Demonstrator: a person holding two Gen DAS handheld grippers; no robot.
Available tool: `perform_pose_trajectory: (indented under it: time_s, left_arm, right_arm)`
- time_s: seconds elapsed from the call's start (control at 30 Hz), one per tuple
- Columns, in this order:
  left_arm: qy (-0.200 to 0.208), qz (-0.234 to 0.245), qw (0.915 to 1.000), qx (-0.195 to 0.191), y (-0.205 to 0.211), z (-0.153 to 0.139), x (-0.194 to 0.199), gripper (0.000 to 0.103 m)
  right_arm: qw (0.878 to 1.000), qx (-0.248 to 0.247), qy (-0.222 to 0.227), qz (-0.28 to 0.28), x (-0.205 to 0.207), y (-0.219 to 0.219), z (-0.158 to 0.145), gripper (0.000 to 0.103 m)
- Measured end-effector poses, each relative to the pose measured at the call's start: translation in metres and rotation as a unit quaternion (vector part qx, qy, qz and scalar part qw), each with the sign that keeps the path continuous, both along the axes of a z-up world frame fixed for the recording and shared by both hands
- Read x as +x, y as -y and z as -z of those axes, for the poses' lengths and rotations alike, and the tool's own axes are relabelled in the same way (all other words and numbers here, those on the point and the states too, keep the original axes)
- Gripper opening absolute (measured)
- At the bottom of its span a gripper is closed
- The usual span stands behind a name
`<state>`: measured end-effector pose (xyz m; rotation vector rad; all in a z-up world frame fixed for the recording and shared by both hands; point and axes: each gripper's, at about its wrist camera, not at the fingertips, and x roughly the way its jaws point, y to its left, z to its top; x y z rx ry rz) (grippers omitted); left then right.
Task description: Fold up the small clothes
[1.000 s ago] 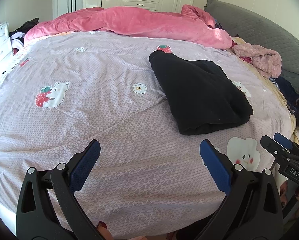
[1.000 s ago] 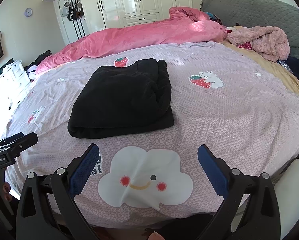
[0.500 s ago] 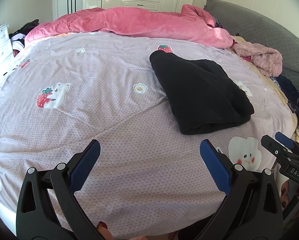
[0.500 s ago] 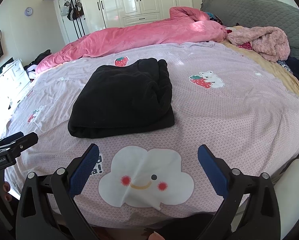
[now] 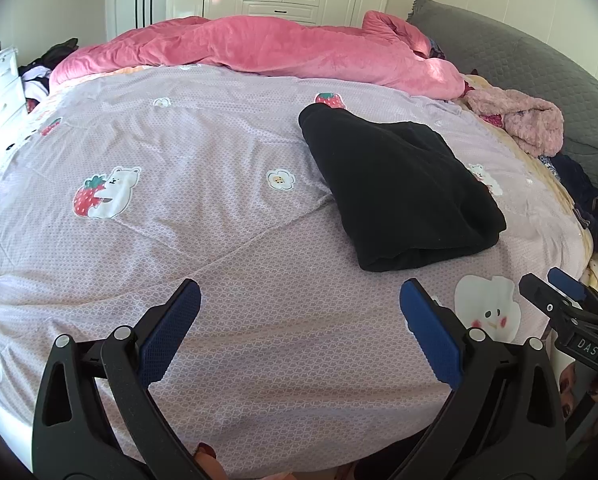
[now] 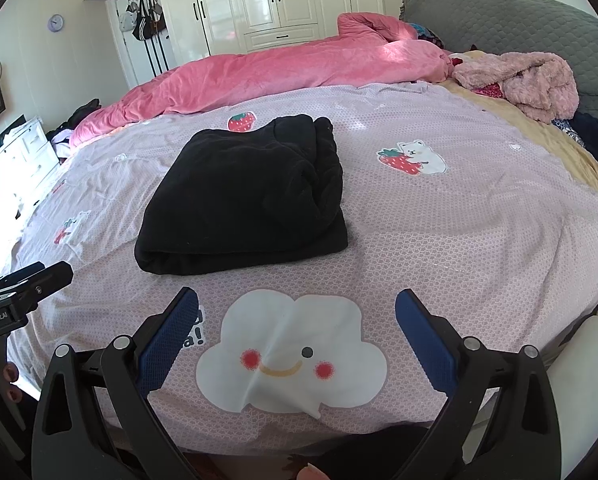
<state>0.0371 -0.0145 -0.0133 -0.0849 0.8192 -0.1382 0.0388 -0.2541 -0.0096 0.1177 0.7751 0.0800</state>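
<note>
Both tools gape empty | black fleece garment (image 6: 243,196) folded, thick rectangle

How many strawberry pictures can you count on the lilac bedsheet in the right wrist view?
3. A lone strawberry print sits just beyond the folded black garment; a bear-hugged strawberry lies to its right; a faint one lies far left. Others may be hidden under the garment.

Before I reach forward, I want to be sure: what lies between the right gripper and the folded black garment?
Only bedsheet: in the right wrist view, a white smiling cloud print lies between the right gripper and the folded black garment.
</note>
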Motion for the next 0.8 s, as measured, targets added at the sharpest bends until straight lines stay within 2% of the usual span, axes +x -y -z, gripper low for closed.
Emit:
perform_pose_trajectory:
  time_s: [0.8]
  left_arm:
    - [0.004,0.005,1.0000,0.003,0.0035,-0.0024,-0.0014,0.094]
  right_arm:
    - [1.000,0.000,-0.002,0.006,-0.0009,0.0011,0.0017,0.098]
